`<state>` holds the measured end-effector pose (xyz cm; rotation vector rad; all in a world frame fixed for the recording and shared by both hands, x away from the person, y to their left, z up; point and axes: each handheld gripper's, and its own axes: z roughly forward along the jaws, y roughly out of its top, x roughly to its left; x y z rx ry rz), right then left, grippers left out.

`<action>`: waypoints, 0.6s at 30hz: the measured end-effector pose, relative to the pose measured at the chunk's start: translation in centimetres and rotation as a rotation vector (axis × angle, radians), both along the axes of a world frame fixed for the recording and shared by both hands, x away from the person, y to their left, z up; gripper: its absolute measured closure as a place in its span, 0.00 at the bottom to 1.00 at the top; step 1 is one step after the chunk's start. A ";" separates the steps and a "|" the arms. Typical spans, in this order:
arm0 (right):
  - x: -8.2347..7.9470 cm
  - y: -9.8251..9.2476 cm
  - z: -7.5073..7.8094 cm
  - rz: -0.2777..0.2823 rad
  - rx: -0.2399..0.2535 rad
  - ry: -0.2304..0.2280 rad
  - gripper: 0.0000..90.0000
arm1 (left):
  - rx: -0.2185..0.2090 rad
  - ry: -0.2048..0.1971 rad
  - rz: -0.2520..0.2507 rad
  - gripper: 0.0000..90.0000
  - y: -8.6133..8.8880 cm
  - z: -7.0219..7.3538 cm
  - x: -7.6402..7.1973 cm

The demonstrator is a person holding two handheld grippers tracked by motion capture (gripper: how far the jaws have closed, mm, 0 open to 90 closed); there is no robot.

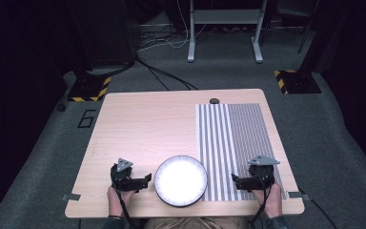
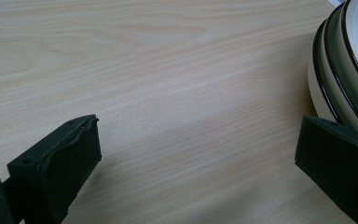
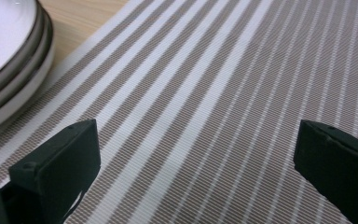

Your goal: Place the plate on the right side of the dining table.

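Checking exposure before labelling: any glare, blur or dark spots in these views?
High view: plates blown out to plain white, room around the table nearly black. Left gripper view: wood grain sharp, right jaw soft. Right gripper view: placemat stripes crisp, small highlight on the top plate.

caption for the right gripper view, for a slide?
Right gripper hovering with jaws open over the striped placemat, stacked white plates at upper left.
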<state>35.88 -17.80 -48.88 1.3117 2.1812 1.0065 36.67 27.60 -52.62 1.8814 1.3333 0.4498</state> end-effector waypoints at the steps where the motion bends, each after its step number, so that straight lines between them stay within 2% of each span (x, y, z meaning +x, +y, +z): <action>1: 0.0 0.4 0.0 0.008 0.000 0.002 0.00 | -0.004 0.001 -0.004 0.00 0.0 0.0 0.0; 7: 0.6 2.2 -0.2 0.064 0.004 0.012 0.00 | -0.014 0.008 -0.026 0.00 -0.2 -0.3 0.0; 12: 0.6 3.9 0.0 0.111 0.006 0.014 0.00 | -0.026 0.001 -0.022 0.00 -0.3 -0.4 -0.1; 15: 0.6 4.7 0.2 0.137 0.022 0.009 0.00 | -0.028 -0.001 -0.022 0.00 -0.3 -0.4 -0.1; 18: 0.6 5.4 0.3 0.151 0.032 0.013 0.00 | -0.048 0.000 -0.030 0.00 -0.2 -0.3 -0.2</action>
